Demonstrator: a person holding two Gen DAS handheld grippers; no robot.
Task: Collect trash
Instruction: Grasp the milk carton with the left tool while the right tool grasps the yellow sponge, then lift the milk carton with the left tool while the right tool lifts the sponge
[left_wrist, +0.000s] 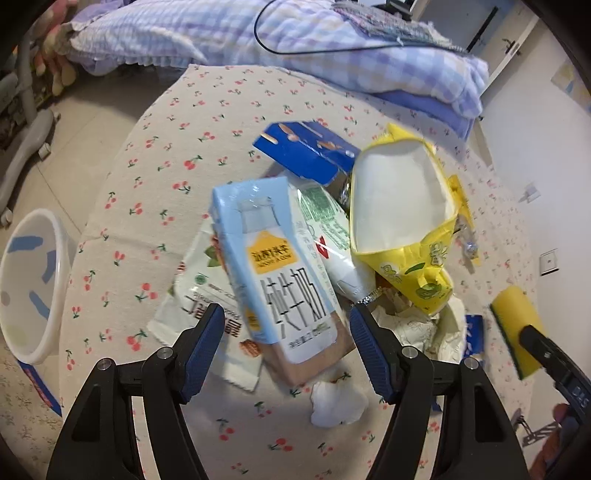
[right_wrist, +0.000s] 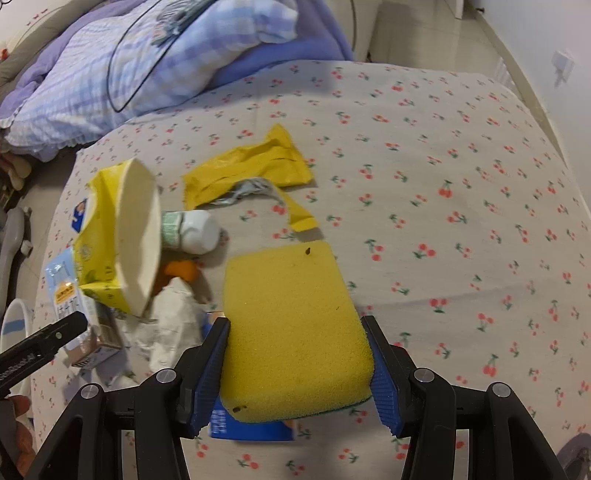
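Note:
A heap of trash lies on the cherry-print tablecloth: a light-blue milk carton, a blue box, a yellow open bag, white wrappers and crumpled paper. My left gripper is open, its fingers on either side of the milk carton's lower end. My right gripper is shut on a yellow sponge, just right of the heap; the sponge also shows in the left wrist view. The right wrist view shows a torn yellow wrapper and a white bottle.
A white plastic basin stands on the floor left of the table. A bed with purple checked bedding and a black cable lies beyond the table. A wall with sockets is at right. A small blue packet lies under the sponge.

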